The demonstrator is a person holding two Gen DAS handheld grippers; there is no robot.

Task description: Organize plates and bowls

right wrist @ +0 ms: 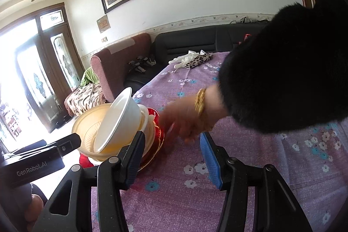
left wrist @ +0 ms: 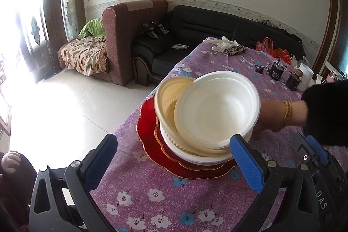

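Observation:
A red plate (left wrist: 150,123) with a gold rim lies on the purple flowered table. On it stand a white dish (left wrist: 174,146), a cream bowl (left wrist: 167,94) and a tilted white bowl (left wrist: 217,105) leaning inside the cream one. The stack also shows in the right wrist view, with the white bowl (right wrist: 121,118) and cream bowl (right wrist: 89,125) at the left. My left gripper (left wrist: 174,155) is open and empty, just in front of the stack. My right gripper (right wrist: 171,158) is open and empty to the right of the stack. A person's bare hand (right wrist: 184,121) reaches in beside the plates.
The person's arm in a black sleeve (right wrist: 282,71) crosses the table from the right. White gloves and a leopard pouch (left wrist: 232,49) lie at the far end. A black device and jars (left wrist: 280,73) stand at the right. The table's left edge (left wrist: 130,123) drops to the floor.

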